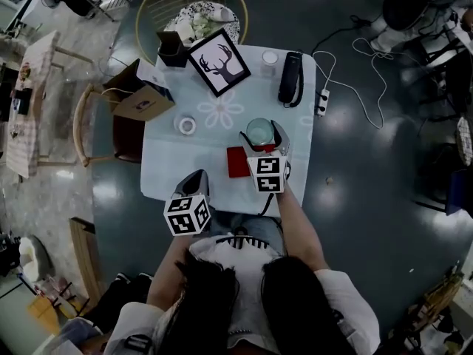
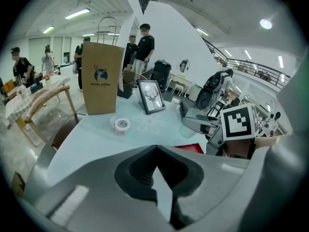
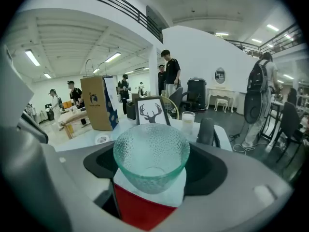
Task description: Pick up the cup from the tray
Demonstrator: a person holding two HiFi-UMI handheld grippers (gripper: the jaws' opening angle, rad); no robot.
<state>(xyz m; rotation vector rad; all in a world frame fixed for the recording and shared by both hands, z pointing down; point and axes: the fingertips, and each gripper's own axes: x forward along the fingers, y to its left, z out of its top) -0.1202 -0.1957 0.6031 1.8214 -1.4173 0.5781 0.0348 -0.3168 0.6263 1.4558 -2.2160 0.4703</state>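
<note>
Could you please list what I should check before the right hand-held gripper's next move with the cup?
1. Textured clear glass cup between the right hand-held gripper's jaws, which are closed on it: ok.
2. Cup upright and empty: ok.
3. Cup lifted clear of the flat red tray: cannot tell.
4. Left hand-held gripper shut, empty, away from the cup: ok.
5. Black-framed deer picture apart from the cup: ok.

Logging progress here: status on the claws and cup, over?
Left claw shut, empty. Right claw closed on cup, off the red tray. Nothing blocking.
</note>
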